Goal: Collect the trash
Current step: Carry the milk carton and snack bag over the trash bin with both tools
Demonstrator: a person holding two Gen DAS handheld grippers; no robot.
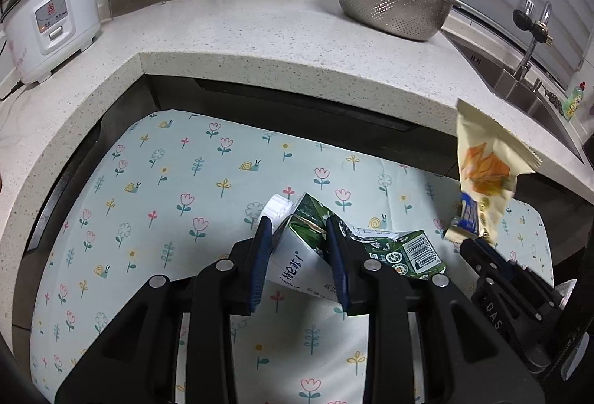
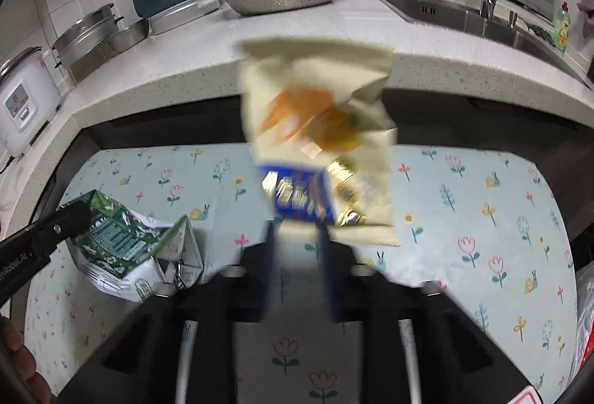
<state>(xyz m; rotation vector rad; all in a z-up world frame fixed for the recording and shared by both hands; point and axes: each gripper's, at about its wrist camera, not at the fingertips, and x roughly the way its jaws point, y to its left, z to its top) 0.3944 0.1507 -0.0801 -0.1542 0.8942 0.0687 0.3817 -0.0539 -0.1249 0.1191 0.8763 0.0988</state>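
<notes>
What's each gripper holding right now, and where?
Left gripper: crushed milk carton, across its gabled top. Right gripper: snack wrapper, by its bottom edge.

A flowery cloth covered the low surface, and the crushed milk carton seemed to lie on it near the middle. On the stone counter behind stood a rice cooker at the left edge and a metal strainer bowl further right.

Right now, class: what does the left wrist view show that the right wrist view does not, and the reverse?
Left wrist only: the crushed green-and-white milk carton's white screw cap and barcode.
Right wrist only: a red-and-white package at the right edge.
Both: the carton clamped in the left tool, the cream-and-orange snack wrapper pinched by the right tool, and the perforated steel colander.
</notes>
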